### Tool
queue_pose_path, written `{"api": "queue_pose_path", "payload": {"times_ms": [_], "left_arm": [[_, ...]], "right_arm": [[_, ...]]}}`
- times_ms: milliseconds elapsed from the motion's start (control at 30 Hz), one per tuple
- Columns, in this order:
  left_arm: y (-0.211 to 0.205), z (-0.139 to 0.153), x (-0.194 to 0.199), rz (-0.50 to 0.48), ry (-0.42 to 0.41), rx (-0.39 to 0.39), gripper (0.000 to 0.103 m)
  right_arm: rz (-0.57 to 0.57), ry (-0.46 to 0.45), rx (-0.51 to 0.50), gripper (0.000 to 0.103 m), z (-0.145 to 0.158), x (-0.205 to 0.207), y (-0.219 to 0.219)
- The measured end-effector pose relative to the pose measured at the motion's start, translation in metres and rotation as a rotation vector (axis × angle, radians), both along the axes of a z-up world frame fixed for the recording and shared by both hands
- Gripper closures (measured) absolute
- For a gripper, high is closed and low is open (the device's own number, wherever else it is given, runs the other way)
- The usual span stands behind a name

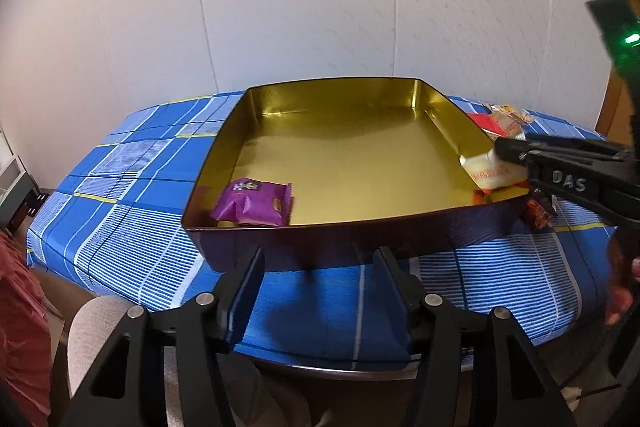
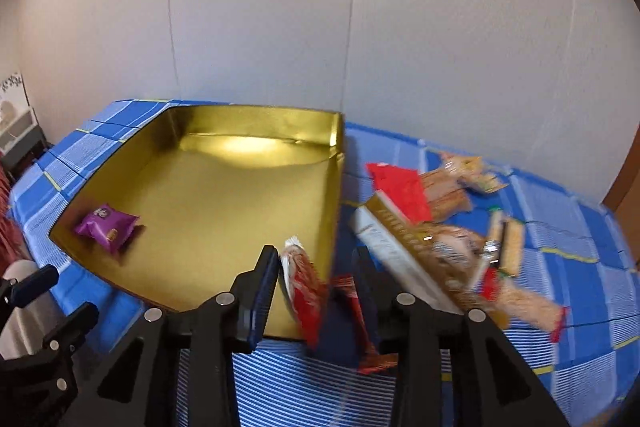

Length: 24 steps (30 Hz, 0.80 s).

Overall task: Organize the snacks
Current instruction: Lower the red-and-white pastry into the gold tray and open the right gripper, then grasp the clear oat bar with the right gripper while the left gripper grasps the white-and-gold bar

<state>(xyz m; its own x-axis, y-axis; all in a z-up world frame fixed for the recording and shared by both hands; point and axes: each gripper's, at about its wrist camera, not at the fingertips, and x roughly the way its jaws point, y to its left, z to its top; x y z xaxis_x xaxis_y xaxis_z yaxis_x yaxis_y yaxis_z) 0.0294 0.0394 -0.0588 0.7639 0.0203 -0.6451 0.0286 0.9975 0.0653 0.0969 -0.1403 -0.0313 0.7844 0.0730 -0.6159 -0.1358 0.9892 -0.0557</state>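
Hand-held gripper on the left: spread wide, empty, hovering over the desk just before the gold tin; keep clear. Note the purple packet already in the tin's near-left corner. Right hand-held gripper: also spread, red-and-white packet touching only its left pad, blurred, above the tin's right wall and seemingly unclamped. Shift inward past the rim so the packet lands flat inside, beside the purple one. Then on to the loose snacks piled on the desk at right.
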Motion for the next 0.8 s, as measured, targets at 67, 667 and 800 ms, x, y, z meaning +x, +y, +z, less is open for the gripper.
{"api": "queue_pose_path", "payload": {"times_ms": [67, 667, 800], "left_arm": [[-0.004, -0.001, -0.001, -0.01, 0.006, 0.005, 0.045], [-0.063, 0.011, -0.005, -0.169, -0.001, 0.062, 0.032], [-0.077, 0.012, -0.003, -0.217, 0.01, 0.061, 0.03]], "right_arm": [[-0.021, -0.019, -0.03, 0.064, 0.003, -0.005, -0.006], [-0.287, 0.03, -0.011, 0.064, -0.009, -0.027, -0.126], [-0.317, 0.047, 0.002, 0.064, -0.016, -0.03, -0.144]]}}
